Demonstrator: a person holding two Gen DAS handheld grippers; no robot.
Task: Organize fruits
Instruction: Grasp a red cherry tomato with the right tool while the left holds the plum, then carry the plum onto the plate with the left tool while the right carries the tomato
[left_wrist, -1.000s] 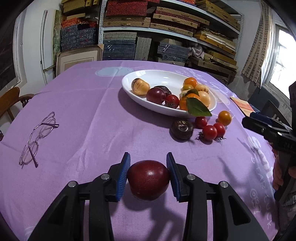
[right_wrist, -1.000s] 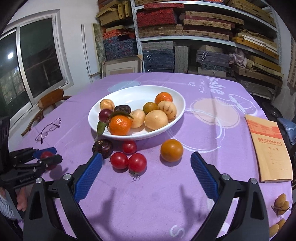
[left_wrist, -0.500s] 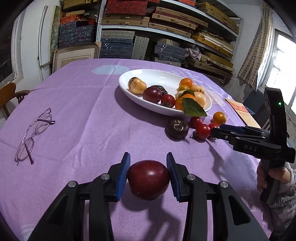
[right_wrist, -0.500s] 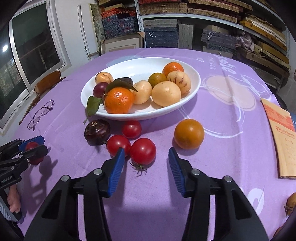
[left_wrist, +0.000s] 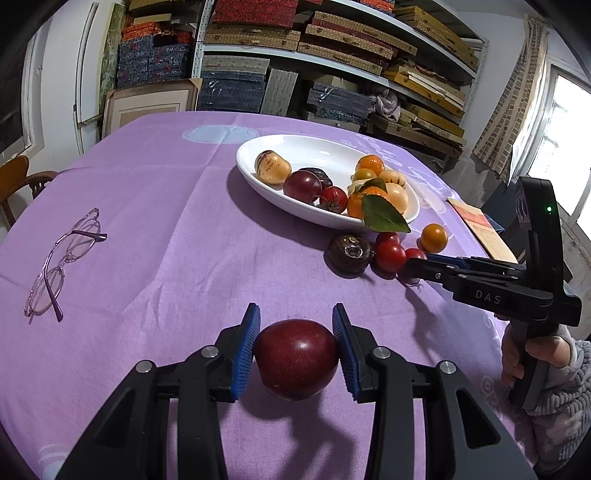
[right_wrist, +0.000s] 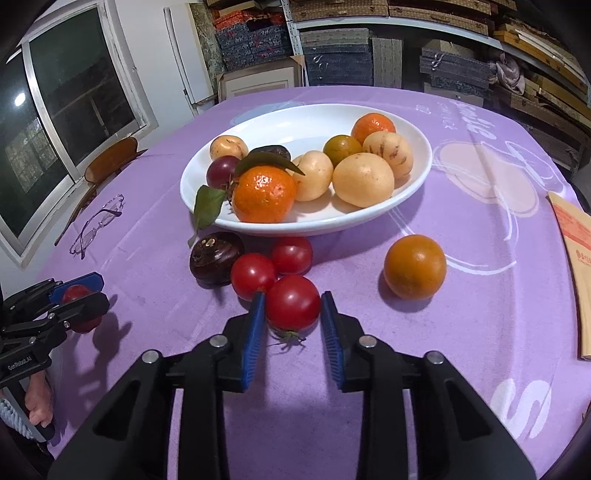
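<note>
The right claw (right_wrist: 292, 314) has come down and forward to the loose fruit in front of the bowl (right_wrist: 413, 173) and its jaws have just been closing — they now pinch the nearest tomato (right_wrist: 293, 303), both blue pads against its sides. The tomato still sits on the tabletop (right_wrist: 480, 295), touching a second tomato (right_wrist: 253, 275) on its left. The left claw (left_wrist: 295, 350) has stayed put, clamped on a plum (left_wrist: 296, 358) at the near left. Both fruits look ready to lift — next comes carrying them to the bowl, minding the neighbours
</note>
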